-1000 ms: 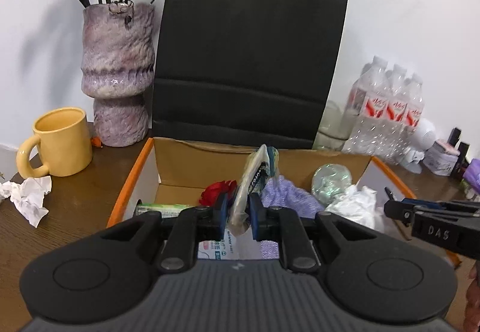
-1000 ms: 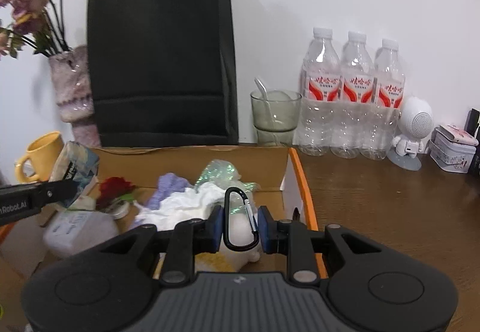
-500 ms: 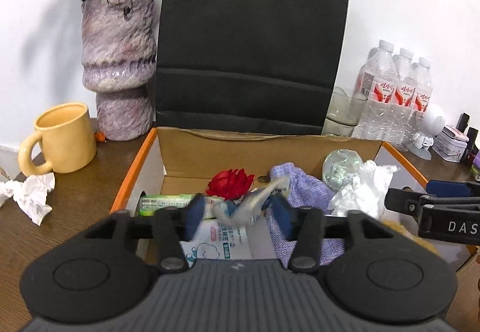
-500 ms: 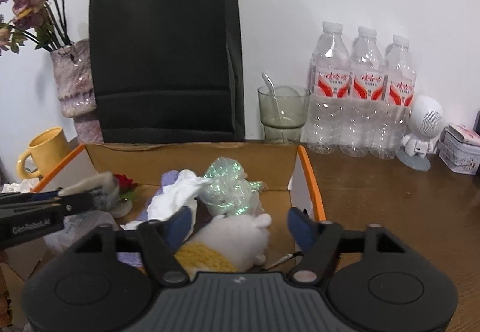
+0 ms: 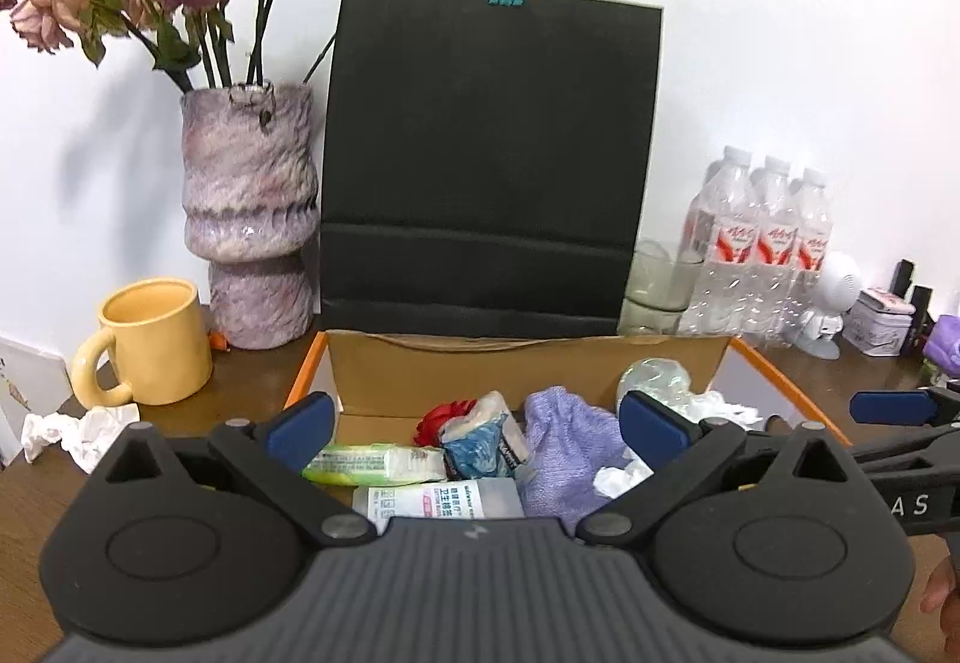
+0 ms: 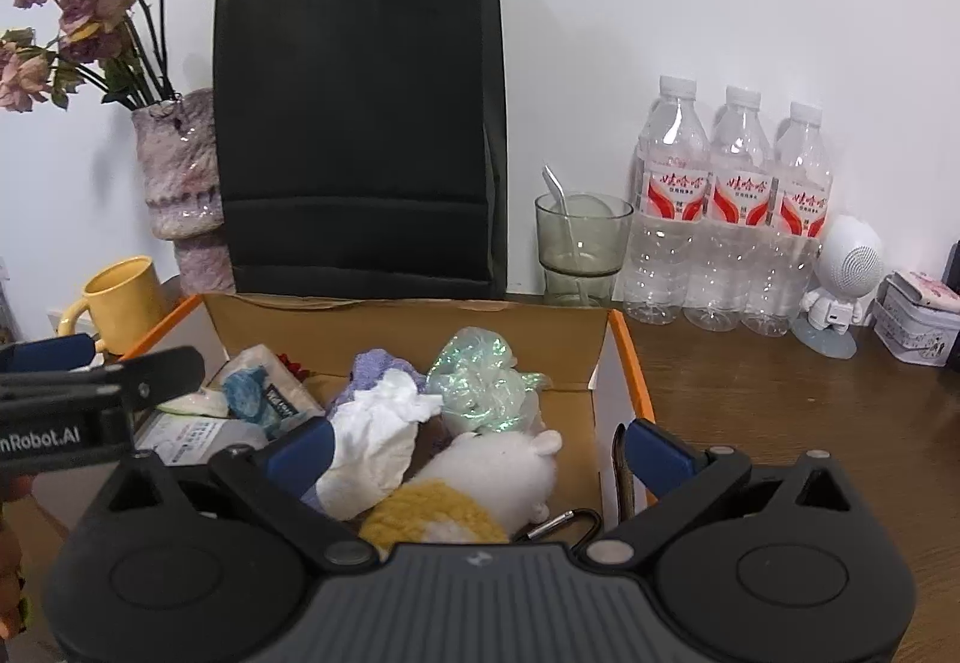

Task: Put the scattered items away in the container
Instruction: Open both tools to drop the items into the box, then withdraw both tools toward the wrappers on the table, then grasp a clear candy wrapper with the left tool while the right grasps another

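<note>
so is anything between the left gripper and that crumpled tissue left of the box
Partly. The crumpled tissue lies on the table beside the yellow mug, outside the box's orange edge. The left gripper, jaws opening with nothing between them, hangs over the box, so it must clear that edge; the mug stands close by.

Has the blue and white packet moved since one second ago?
Yes. The blue and white packet dropped from between the left fingers into the cardboard box, beside the red flower.
</note>
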